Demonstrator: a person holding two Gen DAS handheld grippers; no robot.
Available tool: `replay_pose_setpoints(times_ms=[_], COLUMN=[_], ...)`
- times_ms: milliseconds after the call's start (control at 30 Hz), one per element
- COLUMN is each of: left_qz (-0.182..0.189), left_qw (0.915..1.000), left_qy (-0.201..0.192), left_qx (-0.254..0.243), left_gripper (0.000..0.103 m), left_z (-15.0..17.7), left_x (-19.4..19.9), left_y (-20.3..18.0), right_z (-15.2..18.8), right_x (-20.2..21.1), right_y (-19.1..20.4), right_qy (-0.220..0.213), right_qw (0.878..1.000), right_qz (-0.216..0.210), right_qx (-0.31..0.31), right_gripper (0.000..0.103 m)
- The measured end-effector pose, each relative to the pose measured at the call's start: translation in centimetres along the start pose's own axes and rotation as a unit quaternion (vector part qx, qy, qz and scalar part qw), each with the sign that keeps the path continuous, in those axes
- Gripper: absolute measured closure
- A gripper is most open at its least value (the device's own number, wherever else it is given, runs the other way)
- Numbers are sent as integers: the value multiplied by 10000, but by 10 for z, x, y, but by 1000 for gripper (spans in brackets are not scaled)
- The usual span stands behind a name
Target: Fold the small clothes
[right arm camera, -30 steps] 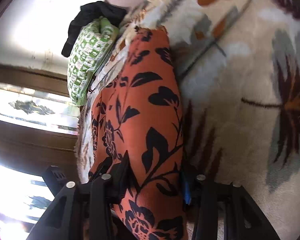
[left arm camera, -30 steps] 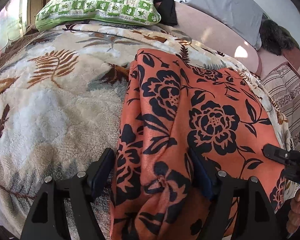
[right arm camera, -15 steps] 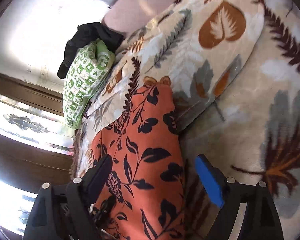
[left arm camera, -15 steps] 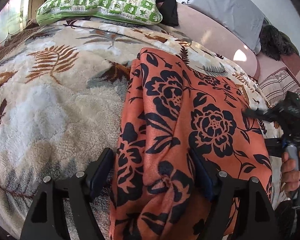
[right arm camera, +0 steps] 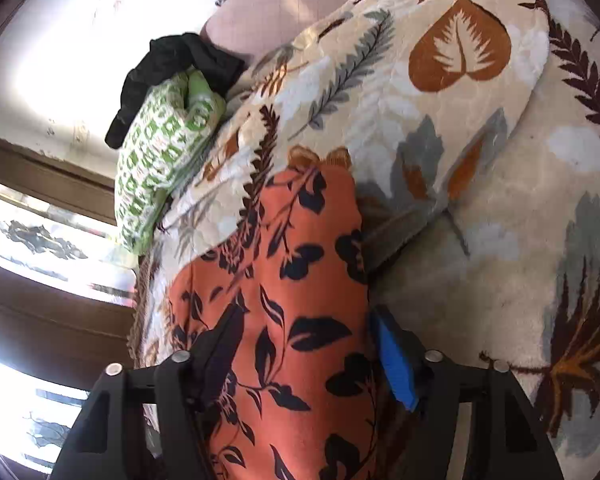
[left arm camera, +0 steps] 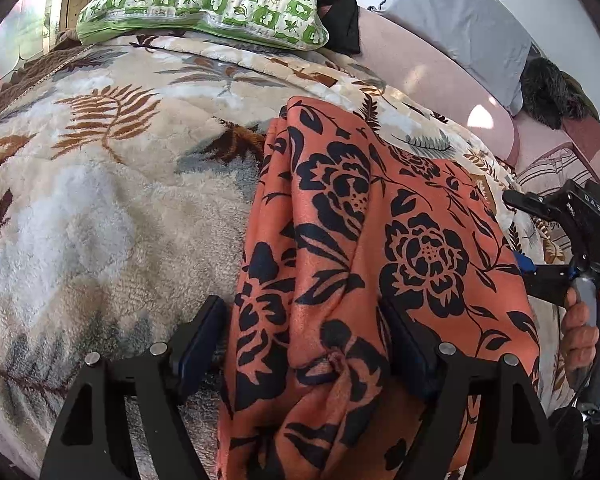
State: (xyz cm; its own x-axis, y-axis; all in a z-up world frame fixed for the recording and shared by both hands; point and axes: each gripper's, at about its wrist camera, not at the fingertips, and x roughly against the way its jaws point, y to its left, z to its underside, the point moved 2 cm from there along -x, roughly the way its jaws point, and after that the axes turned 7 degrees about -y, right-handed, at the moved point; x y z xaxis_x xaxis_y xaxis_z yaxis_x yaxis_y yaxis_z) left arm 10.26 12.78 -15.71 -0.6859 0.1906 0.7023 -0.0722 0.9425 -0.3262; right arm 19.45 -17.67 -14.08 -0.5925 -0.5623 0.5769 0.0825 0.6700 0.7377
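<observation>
A leaf-patterned blanket (left arm camera: pixel 100 208) is spread across the bed, and a green checked pillow (left arm camera: pixel 204 0) is seen at its far end with a black garment (left arm camera: pixel 336 8) bunched against it. In the left wrist view the left gripper (left arm camera: pixel 304 344) is held low over the blanket with its jaws standing wide. The left finger (left arm camera: pixel 198 340) rests on the blanket just beside the cloth's edge, apart from it, while the right finger (left arm camera: pixel 408 352) lies against the cloth. No squeeze is seen, so the tool is read as open around a raised fold. The orange cloth with black flowers (left arm camera: pixel 380 240) is laid lengthwise on the blanket, bunched into folds at its near end between the jaws and lying flatter toward the right. At the right edge of that view the right gripper (left arm camera: pixel 536 240) is seen at the cloth's right border, held by a hand (left arm camera: pixel 580 332).

In the right wrist view the same cloth (right arm camera: pixel 292 300) runs away from the camera between the right gripper's (right arm camera: pixel 308 344) jaws, which have just been opening. The blue pad (right arm camera: pixel 396 360) stands beside the cloth's right edge, and no pinching is seen, so this tool is read as open as well. The pillow (right arm camera: pixel 160 160) lies to the left, with a window behind it.
</observation>
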Motion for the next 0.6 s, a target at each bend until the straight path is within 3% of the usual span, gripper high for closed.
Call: replay_pose_setpoints(times_ms=[67, 133, 200, 267, 300, 333, 400, 500, 567, 600], left_qz=[43, 85, 138, 195, 232, 249, 217, 390, 302, 249], left_qw=[10000, 9999, 9998, 9994, 9990, 9987, 9977, 9945, 9958, 9954], left_qy=[-15, -39, -67, -88, -96, -109, -292, -567, -266, 96], left_qx=[45, 80, 162, 283, 357, 441, 569, 784, 824, 925], left_gripper=[23, 23, 23, 23, 24, 24, 24, 24, 25, 34], left_z=[0, 1, 1, 0, -1, -1, -4, -5, 8, 17], left_x=[0, 1, 3, 5, 7, 12, 32, 64, 61, 48], left_y=[1, 3, 5, 8, 9, 11, 17, 25, 30, 35], right_z=[-10, -8, -5, 0, 3, 5, 12, 28, 49, 59], right_x=[-15, -43, -41, -26, -20, -14, 10, 42, 54, 55], right_y=[-3, 2, 18, 39, 46, 51, 58, 71, 79, 84], right_qy=[101, 545, 356, 40, -12, -48, -376, -465, -317, -211], right_qw=[9997, 9961, 9923, 9841, 9791, 9757, 9716, 9768, 9803, 9807], right_qz=[-27, 610, 916, 1219, 1391, 1486, 1558, 1040, 550, 342], right_qx=[-235, 320, 753, 1288, 1484, 1607, 1742, 1814, 1870, 1912], right_gripper=[31, 68, 68, 64, 54, 33, 29, 29, 29, 29])
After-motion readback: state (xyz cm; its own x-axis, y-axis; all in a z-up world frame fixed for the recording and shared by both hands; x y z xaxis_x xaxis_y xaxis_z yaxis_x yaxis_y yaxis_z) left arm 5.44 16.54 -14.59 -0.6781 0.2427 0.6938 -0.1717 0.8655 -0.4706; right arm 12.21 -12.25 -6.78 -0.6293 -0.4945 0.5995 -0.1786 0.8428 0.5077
